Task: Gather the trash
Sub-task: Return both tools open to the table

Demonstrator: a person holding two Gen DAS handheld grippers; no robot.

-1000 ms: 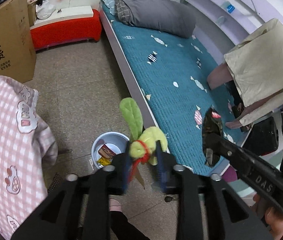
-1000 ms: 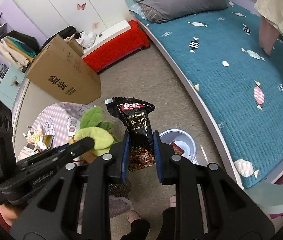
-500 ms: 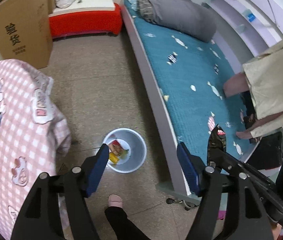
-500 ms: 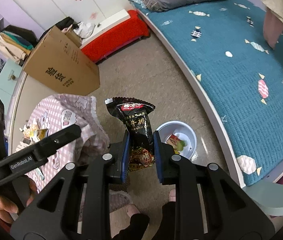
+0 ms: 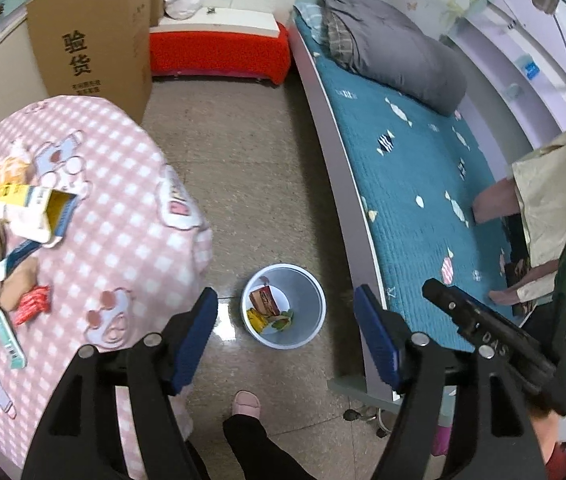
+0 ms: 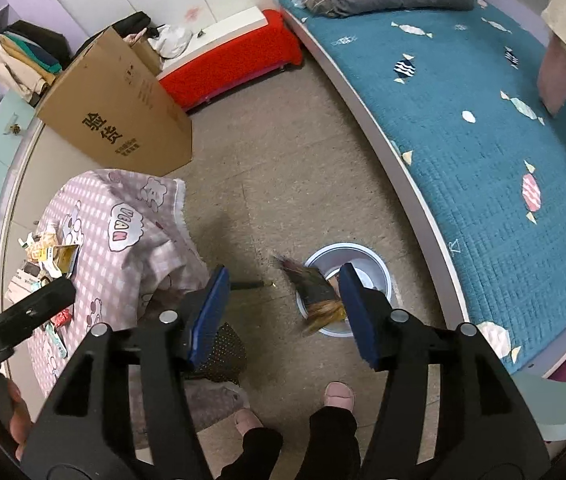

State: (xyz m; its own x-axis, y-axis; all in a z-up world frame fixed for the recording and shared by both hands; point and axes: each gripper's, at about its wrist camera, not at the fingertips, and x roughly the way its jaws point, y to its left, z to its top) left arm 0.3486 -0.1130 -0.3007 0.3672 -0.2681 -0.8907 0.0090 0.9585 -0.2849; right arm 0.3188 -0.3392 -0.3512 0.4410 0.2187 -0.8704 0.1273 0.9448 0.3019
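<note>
— What has moved since a second ago?

— The dark snack bag has left the right gripper; its jaws have just been opening and stand spread, the bag blurred between them over the near rim of the white bin, touching neither pad. The green plush toy is gone from the left gripper.

— And the left jaws?

— Spread wide, nothing between them, above the bin, which holds wrappers. More trash lies on the pink checked table left of the bin.
</note>
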